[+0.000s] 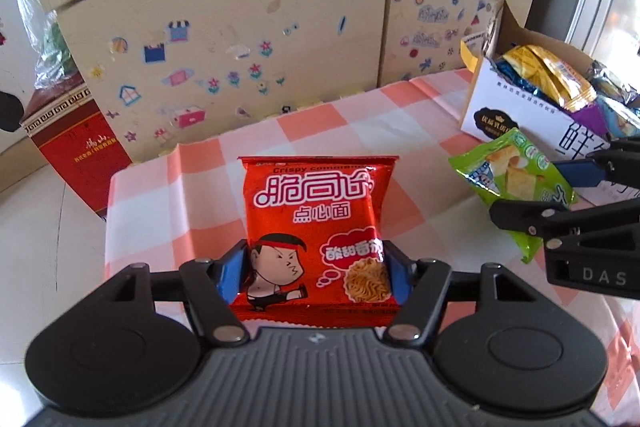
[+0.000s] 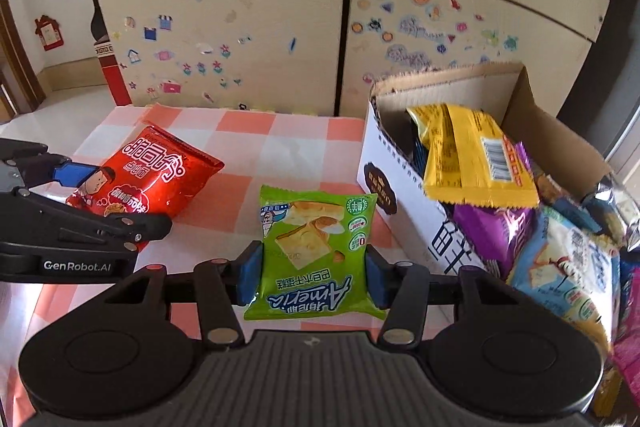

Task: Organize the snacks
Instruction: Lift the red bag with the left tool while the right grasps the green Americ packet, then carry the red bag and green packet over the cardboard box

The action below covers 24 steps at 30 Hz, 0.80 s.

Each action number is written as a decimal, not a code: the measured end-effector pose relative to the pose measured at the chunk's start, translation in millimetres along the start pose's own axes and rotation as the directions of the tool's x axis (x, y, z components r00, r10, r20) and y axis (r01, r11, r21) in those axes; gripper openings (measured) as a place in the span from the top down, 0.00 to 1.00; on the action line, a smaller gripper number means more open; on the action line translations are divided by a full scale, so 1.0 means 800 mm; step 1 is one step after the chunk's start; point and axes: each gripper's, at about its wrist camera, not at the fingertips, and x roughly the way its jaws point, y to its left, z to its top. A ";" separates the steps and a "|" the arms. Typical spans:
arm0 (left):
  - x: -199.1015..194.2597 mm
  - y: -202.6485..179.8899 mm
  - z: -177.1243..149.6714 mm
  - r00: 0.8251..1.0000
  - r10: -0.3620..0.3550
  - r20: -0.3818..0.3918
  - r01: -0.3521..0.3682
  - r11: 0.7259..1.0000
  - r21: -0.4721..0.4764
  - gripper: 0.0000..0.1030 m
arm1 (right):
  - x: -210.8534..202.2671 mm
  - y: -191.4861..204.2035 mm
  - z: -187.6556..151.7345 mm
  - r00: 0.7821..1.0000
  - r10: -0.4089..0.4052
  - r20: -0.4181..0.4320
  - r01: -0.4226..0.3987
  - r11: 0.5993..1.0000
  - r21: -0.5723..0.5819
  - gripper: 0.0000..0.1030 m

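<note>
A red crispy-noodle pack [image 1: 316,211] lies on the checked tablecloth, and my left gripper [image 1: 316,267] is shut on it, its blue pads pressing the pack's two sides near its lower end. A green bread-snack pack [image 2: 316,239] lies to the right of it, pinched between the pads of my right gripper [image 2: 312,275]. In the right wrist view the left gripper [image 2: 118,197] and the red pack [image 2: 160,163] sit at the left. The left wrist view has the right gripper [image 1: 536,193] and the green pack [image 1: 508,175] at the right.
An open white cardboard box [image 2: 384,179] with several snack packs stands at the table's right side, close to the green pack. A cream cupboard [image 2: 240,27] covered in stickers stands behind the table. A red carton [image 1: 80,147] stands on the floor beyond the table's left edge.
</note>
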 end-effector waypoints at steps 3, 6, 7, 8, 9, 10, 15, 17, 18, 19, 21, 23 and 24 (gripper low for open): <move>-0.010 -0.001 0.003 1.000 0.010 0.022 -0.010 1.000 0.009 0.35 | -0.011 0.002 0.003 1.000 -0.004 0.019 0.004 1.000 -0.021 0.43; -0.020 -0.004 0.007 0.999 0.020 0.048 -0.021 1.000 0.018 0.35 | -0.025 0.001 0.008 0.999 -0.003 0.041 0.004 1.000 -0.027 0.43; -0.024 -0.005 0.009 0.998 0.025 0.059 -0.026 0.999 0.024 0.35 | -0.030 0.000 0.010 0.999 -0.004 0.050 0.006 1.000 -0.028 0.43; -0.028 -0.006 0.011 0.997 0.029 0.070 -0.031 0.999 0.030 0.35 | -0.034 -0.001 0.012 0.998 -0.007 0.058 0.008 0.999 -0.031 0.43; -0.032 -0.007 0.013 0.996 0.032 0.082 -0.035 0.999 0.036 0.35 | -0.040 -0.002 0.013 0.998 -0.009 0.067 0.011 0.999 -0.033 0.43; -0.036 -0.008 0.015 0.995 0.036 0.094 -0.041 0.998 0.042 0.35 | -0.045 -0.004 0.014 0.997 -0.011 0.076 0.013 0.999 -0.035 0.43; -0.058 -0.014 0.025 0.986 0.050 0.159 -0.059 0.997 0.055 0.35 | -0.075 -0.012 0.018 0.993 -0.022 0.117 0.027 0.999 -0.044 0.43; -0.067 -0.016 0.029 0.982 0.047 0.181 -0.056 0.997 0.044 0.35 | -0.087 -0.015 0.018 0.991 -0.026 0.134 0.032 0.999 -0.044 0.43; -0.071 -0.017 0.032 0.980 0.045 0.191 -0.053 0.998 0.038 0.35 | -0.093 -0.017 0.019 0.990 -0.027 0.141 0.033 0.999 -0.041 0.43; -0.076 -0.018 0.033 0.978 0.043 0.204 -0.051 0.998 0.035 0.35 | -0.099 -0.020 0.019 0.989 -0.026 0.147 0.032 0.999 -0.037 0.43; -0.084 -0.022 0.038 0.973 0.041 0.229 -0.049 0.998 0.028 0.35 | -0.113 -0.026 0.018 0.986 -0.027 0.162 0.032 0.999 -0.027 0.43; -0.090 -0.027 0.043 0.968 0.034 0.250 -0.041 0.999 0.021 0.35 | -0.126 -0.032 0.017 0.983 -0.032 0.179 0.036 0.999 -0.020 0.43; -0.092 -0.031 0.046 0.966 0.029 0.258 -0.035 0.999 0.018 0.35 | -0.133 -0.035 0.016 0.981 -0.037 0.189 0.041 0.999 -0.016 0.43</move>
